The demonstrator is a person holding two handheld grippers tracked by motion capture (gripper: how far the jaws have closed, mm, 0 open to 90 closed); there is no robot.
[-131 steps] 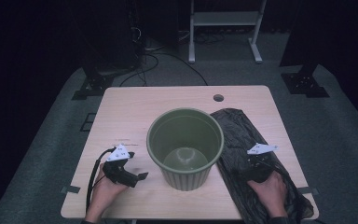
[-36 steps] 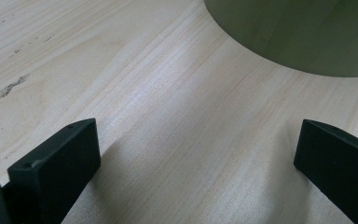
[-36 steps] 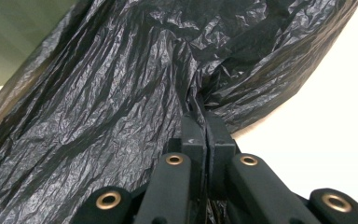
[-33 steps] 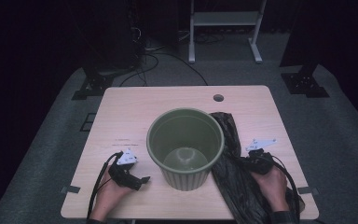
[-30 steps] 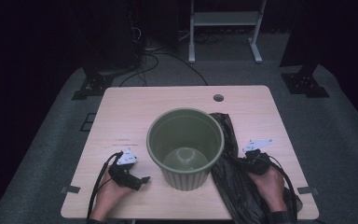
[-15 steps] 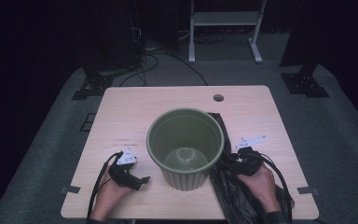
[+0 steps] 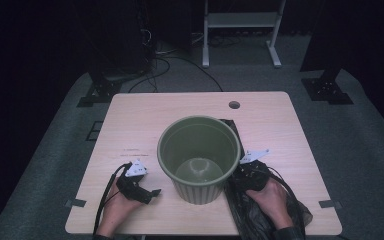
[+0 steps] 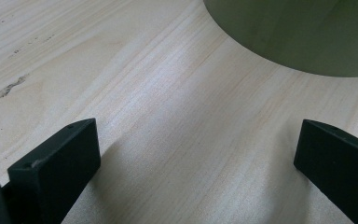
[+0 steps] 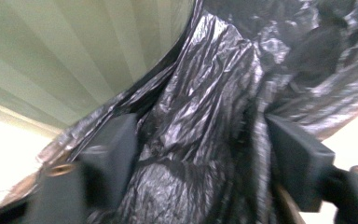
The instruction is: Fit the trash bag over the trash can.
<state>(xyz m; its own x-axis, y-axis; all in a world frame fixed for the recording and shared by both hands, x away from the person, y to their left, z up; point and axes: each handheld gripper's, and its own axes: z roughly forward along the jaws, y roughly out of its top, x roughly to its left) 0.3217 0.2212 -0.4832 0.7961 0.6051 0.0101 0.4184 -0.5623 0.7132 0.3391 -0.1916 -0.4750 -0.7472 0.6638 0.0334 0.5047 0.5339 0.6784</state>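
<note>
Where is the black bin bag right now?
High view: the black bin bag lies bunched on the table's right front, against the green bin, under the right claw.

Left gripper (image 8: pixel 196 163) seen along its own two black jaws, which rise from the lower corners and stand wide apart with bare tabletop between them; the left jaw shows a blocky flat-ended tip, the right jaw is partly cut by the frame edge; pale wooden table (image 8: pixel 158 107) with fine grain running diagonally and a dark scuff near the left edge; curved olive-green wall of a bin (image 8: pixel 298 32) at upper right, its base resting on the wood, apart from both jaws.
</note>
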